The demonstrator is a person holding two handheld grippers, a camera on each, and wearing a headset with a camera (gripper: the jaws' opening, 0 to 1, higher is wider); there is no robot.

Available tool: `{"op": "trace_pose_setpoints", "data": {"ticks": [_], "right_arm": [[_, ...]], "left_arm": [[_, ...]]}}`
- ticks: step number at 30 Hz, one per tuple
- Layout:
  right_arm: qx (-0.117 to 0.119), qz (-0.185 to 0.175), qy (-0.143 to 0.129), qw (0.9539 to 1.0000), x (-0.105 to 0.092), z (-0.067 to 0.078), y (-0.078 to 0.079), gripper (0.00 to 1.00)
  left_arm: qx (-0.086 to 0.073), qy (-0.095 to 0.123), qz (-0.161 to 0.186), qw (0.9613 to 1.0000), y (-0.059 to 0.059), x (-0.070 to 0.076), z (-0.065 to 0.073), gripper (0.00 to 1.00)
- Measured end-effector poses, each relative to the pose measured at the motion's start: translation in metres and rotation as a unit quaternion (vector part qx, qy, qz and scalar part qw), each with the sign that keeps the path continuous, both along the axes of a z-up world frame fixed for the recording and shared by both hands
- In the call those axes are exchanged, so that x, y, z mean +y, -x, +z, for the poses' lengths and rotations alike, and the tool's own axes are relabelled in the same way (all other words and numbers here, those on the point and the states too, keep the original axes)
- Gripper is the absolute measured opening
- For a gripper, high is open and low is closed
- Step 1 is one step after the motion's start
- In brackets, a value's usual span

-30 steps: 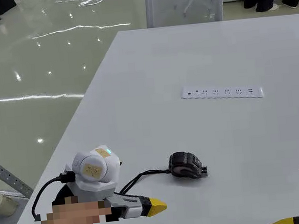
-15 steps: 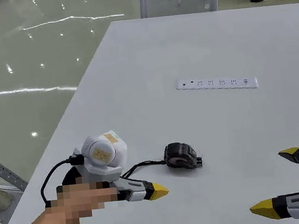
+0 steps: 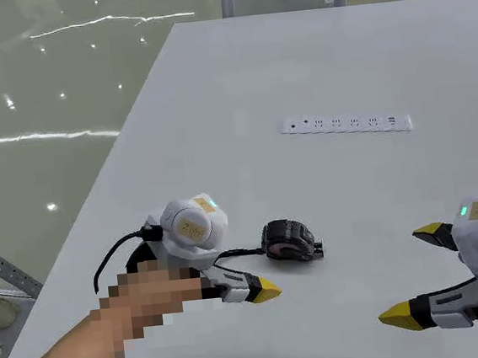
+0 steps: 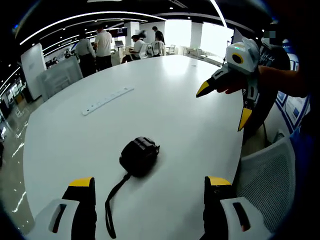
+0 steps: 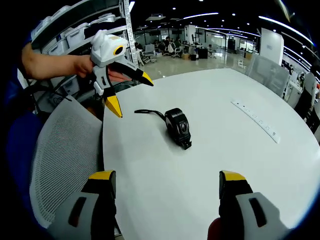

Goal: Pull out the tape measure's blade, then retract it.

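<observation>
The left gripper [image 4: 150, 182] has its 2 yellow-tipped fingers [image 4: 81, 183] spread wide apart with nothing gripped. In the left gripper view, the black, round-cornered tape measure case [image 4: 139, 156] lies on the white tabletop [image 3: 296, 63] ahead of these fingers, about midway between their lines and apart from both. Its black cord wrist strap [image 4: 112, 200] trails back from the case into the gap between the 2 fingers, nearer the left one.

The right gripper [image 5: 167, 176] is open too, its 2 fingers well apart and holding nothing. In the right gripper view the tape measure sits well ahead of these fingers, again between their lines. The small blade end at the case's mouth points back toward them, and the strap runs off the far side of the case toward the left gripper.

In the head view the tape measure lies just beyond the left gripper's yellow tip and well apart from the right gripper's fingers. The long white power strip [image 3: 348, 124] lies flat on the table far beyond both pairs of fingers, past the tape measure.
</observation>
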State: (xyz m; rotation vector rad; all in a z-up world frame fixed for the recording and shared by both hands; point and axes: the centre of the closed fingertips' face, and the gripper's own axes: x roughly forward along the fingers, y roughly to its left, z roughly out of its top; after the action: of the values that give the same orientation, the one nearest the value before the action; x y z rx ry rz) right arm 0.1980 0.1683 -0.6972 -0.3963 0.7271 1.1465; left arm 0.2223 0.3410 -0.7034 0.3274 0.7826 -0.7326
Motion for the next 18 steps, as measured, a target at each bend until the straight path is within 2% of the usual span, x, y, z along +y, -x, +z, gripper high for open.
{"op": "trace_pose_setpoints", "data": {"ticks": [5, 7, 11, 13, 15, 18], "right_arm": [[-0.001, 0.011, 0.001, 0.9999, 0.009, -0.005, -0.009, 0.80], [-0.010, 0.024, 0.006, 0.9996, 0.011, -0.009, -0.013, 0.79], [-0.015, 0.044, 0.010, 0.9989, 0.019, -0.014, -0.017, 0.78], [-0.016, 0.049, 0.011, 0.9986, 0.022, -0.017, -0.018, 0.77], [-0.017, 0.057, 0.013, 0.9982, 0.025, -0.021, -0.021, 0.76], [-0.018, 0.064, 0.017, 0.9976, 0.028, -0.026, -0.024, 0.75]], "left_arm": [[-0.001, 0.001, -0.015, 0.9999, -0.008, -0.009, -0.003, 0.85], [-0.002, 0.000, -0.026, 0.9997, -0.011, -0.013, -0.006, 0.83], [0.001, -0.014, -0.042, 0.9990, -0.017, -0.017, -0.014, 0.82], [-0.002, -0.031, -0.048, 0.9984, -0.020, -0.016, -0.017, 0.81], [0.002, -0.025, -0.050, 0.9985, -0.022, -0.019, -0.019, 0.81], [0.002, -0.028, -0.056, 0.9980, -0.025, -0.022, -0.021, 0.80]]}}
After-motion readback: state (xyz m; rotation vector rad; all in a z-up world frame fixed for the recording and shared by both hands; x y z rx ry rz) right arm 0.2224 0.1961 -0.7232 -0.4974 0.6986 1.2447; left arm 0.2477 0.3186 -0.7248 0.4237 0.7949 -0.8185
